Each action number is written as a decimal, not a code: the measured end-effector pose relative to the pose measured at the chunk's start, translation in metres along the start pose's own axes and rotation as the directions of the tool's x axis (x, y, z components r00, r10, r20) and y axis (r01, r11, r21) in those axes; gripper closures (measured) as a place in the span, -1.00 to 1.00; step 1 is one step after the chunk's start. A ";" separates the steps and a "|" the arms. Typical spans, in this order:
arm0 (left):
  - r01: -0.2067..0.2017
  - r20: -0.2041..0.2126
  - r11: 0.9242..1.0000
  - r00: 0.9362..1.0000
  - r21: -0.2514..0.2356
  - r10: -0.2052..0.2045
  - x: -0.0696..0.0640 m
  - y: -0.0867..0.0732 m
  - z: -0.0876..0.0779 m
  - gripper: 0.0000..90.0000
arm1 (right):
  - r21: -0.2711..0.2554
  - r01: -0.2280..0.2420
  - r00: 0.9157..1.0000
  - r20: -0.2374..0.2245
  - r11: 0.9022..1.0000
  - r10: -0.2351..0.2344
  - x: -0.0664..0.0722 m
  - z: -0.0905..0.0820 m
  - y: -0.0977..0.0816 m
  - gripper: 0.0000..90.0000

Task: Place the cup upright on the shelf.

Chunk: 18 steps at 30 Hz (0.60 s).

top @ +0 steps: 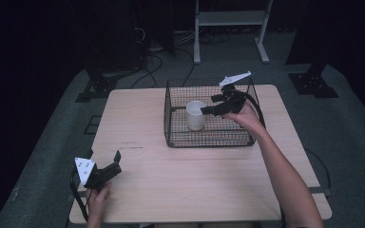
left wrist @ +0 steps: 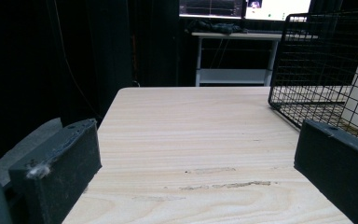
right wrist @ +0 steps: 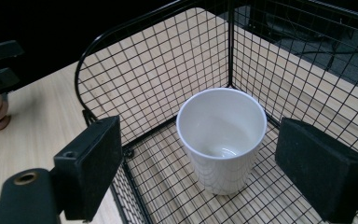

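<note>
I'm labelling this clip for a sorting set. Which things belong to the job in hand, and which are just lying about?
In the job:
- white cup, upright in the basket
- wire basket on the table
- right tool, open, above the cup

Just there:
- left tool, open, holding nothing
- wooden table
- white shelf frame behind
- floor cables
</note>
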<state>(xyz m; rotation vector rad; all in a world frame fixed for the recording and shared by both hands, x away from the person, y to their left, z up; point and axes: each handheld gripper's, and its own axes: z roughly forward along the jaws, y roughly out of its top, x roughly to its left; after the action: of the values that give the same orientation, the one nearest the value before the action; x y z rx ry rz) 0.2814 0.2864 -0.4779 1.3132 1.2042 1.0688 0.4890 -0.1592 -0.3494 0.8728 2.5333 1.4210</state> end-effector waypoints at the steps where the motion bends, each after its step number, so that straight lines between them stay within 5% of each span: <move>1: 0.001 0.000 1.000 1.000 0.000 -0.001 0.000 0.000 0.000 -1.00 | -0.002 0.003 1.000 -0.001 1.000 -0.003 0.001 -0.002 0.000 -0.69; 18: -0.005 0.005 1.000 1.000 0.000 0.005 0.000 0.000 0.000 -1.00 | -0.019 0.024 0.999 -0.025 1.000 -0.025 0.016 -0.023 -0.012 -0.69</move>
<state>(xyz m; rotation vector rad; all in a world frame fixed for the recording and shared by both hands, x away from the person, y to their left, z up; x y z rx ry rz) 0.2817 0.2861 -0.4780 1.3191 1.1981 1.0686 0.4624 -0.1731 -0.3436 0.8234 2.5357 1.4554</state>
